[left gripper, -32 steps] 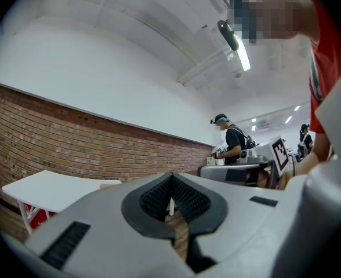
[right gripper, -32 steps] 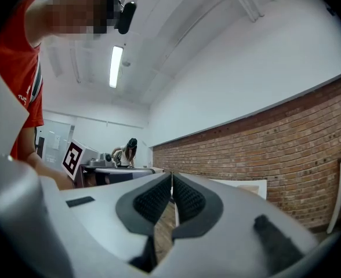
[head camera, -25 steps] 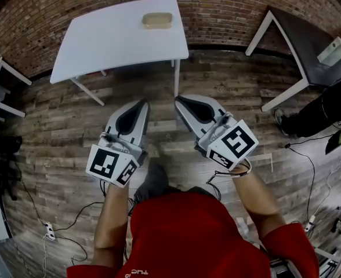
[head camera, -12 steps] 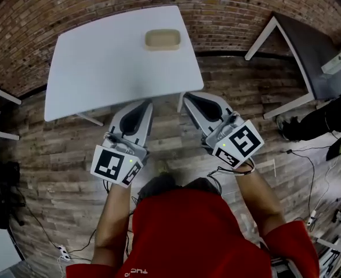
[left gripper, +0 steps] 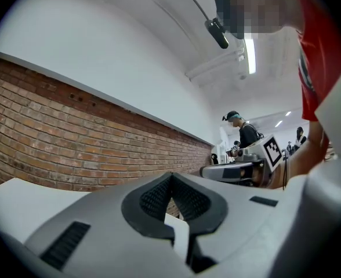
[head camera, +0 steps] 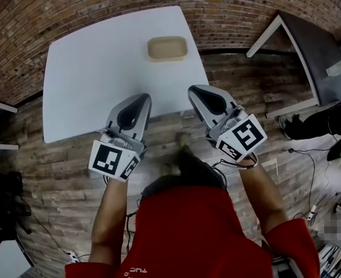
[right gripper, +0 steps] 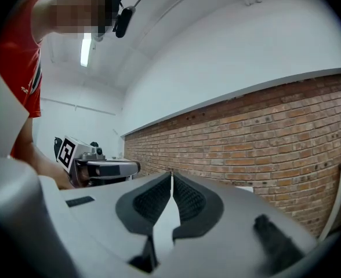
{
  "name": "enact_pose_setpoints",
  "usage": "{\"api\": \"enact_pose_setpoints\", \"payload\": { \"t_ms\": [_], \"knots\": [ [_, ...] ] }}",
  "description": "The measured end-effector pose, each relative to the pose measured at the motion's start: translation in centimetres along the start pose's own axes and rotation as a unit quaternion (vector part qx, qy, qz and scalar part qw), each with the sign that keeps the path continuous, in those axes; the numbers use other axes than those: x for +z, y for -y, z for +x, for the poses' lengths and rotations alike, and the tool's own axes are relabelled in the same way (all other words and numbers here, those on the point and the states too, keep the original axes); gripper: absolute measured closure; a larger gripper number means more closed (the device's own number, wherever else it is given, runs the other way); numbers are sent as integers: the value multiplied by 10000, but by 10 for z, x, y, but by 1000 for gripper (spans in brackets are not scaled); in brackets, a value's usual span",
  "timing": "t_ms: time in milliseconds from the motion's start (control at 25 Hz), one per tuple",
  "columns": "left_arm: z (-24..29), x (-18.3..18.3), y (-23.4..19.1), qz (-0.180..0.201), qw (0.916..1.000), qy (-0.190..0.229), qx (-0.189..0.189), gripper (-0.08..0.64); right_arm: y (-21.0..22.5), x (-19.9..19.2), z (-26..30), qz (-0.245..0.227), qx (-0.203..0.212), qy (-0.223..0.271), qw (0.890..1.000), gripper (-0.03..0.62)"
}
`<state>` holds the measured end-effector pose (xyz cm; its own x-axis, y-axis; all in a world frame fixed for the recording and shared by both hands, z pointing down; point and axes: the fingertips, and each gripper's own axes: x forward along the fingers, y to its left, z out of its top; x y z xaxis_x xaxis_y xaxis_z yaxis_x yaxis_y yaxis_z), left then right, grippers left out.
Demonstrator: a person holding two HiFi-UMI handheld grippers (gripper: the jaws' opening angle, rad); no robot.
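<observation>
so, both grippers held side by side at near edge of white table (head camera: 95, 62). left gripper (head camera: 139, 99) seen with jaws pressed together, nothing between them, tip over tabletop. right gripper (head camera: 196, 91) likewise closed up and empty, tip at table's right edge, body over wood floor (head camera: 240, 80). tan tray (head camera: 167, 48) set on table's far side, near brick wall (head camera: 101, 4), well apart from both grippers. dark table (head camera: 312, 45) off to right.

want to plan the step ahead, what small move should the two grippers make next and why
Probably ease both forward: the left gripper and right gripper hover at the white rectangular table's near edge, jaws together and empty, while the shallow tan rounded dish sits near its far edge.
</observation>
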<state>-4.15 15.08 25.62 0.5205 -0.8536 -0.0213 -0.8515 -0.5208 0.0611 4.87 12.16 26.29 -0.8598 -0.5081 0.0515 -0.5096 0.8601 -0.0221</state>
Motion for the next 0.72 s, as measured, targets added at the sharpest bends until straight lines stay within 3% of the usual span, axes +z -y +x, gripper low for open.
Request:
{"api": "enact_pose_setpoints", "payload": {
  "t_ms": [360, 720],
  "knots": [
    [89, -19, -59, 166, 9998, -60, 114, 545, 100, -16, 51, -216, 113, -124, 9996, 560],
    [154, -62, -124, 600, 9953, -675, 354, 545, 173, -57, 107, -698, 516, -648, 9941, 560]
  ]
}}
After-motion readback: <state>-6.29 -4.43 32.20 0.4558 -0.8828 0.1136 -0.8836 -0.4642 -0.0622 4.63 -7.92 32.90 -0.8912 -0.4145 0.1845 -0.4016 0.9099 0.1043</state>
